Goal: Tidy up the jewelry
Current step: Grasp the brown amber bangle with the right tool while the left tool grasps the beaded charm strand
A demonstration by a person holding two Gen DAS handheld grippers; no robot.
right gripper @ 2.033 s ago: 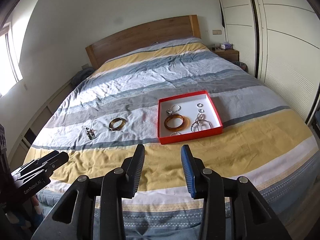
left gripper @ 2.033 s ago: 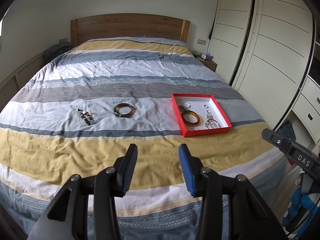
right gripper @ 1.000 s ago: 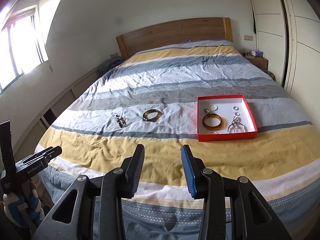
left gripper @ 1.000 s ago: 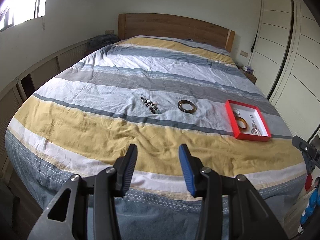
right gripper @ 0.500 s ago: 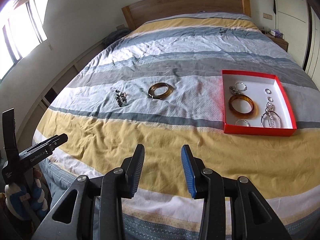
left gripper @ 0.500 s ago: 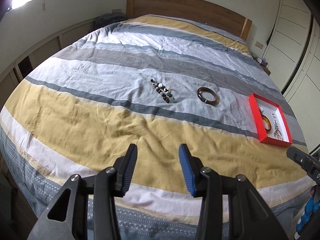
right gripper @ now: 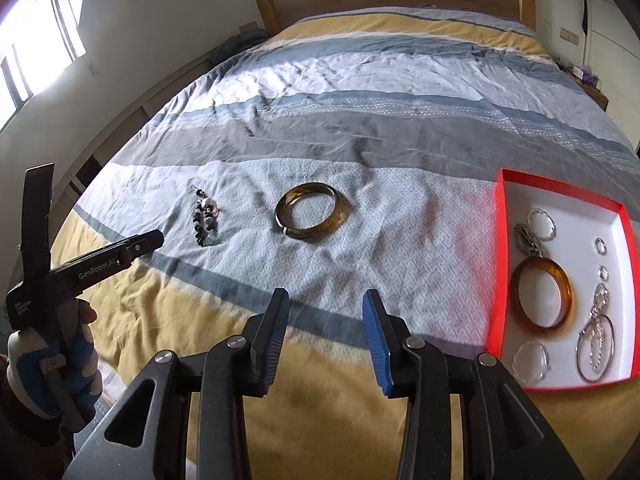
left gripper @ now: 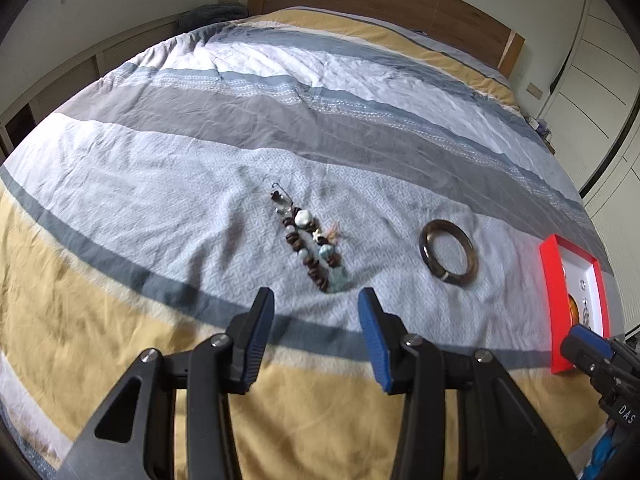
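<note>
I report that both rigs have closed on the bed (left gripper: 120,360) over the last two seconds; half a second ago the loose pieces sat far ahead, and now they fill the mid-frame. My left gripper (left gripper: 316,320) stands open and empty, with the beaded bracelet (left gripper: 312,246) directly ahead of the gap between its jaws, just beyond the tips. The dark bangle (left gripper: 448,256) lies ahead and to the right of those jaws. My right gripper (right gripper: 326,328) is likewise open and holds nothing; the bangle sits ahead and slightly left of its jaws, the red tray (right gripper: 560,182) well to their right, already holding an amber bangle (right gripper: 542,298), hoops and rings. I judge the approach nearly complete and the bracelet the likely first pick. Legible writing: "GenRobot.AI" on the left rig's body, "DAS" on the right rig's.
</note>
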